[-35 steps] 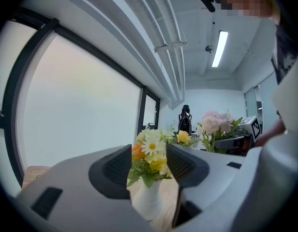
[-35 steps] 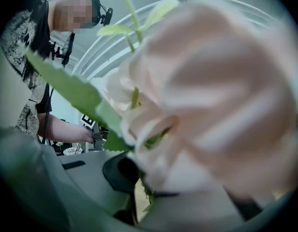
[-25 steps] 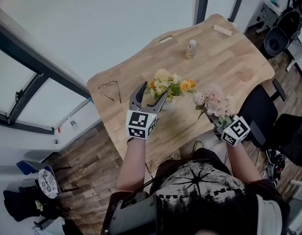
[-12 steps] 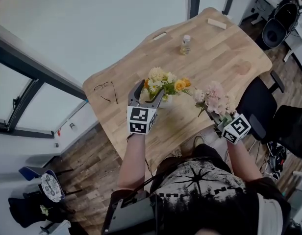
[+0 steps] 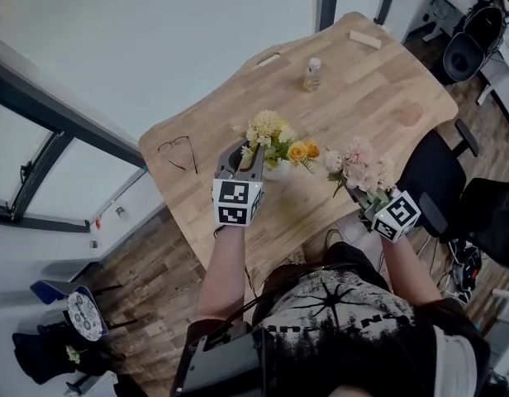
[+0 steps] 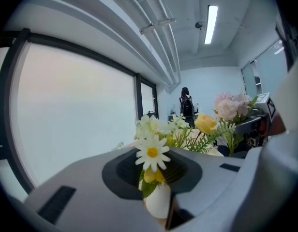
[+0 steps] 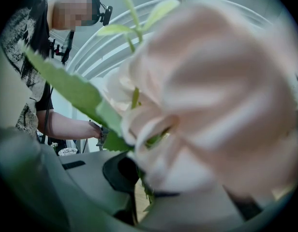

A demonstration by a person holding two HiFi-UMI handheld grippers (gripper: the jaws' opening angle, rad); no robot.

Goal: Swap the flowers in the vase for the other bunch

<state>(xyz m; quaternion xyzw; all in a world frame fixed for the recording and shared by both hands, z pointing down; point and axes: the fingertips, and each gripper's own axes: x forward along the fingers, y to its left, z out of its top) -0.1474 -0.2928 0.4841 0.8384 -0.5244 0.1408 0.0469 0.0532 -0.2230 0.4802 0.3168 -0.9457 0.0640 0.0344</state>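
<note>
Pink bunch (image 5: 359,165) prob. in R gripper (image 5: 372,203)

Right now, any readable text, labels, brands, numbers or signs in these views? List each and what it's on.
No text can be read in any view.
Bottle label: too small to read.
T-shirt print: blurred, can't be read.
Left marker cube and right marker cube: black-and-white square patterns only, no letters or numbers.

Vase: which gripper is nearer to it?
Left. The left gripper has just closed its tongs on the vase; the right gripper holds the pink bunch apart, to its right.
</note>
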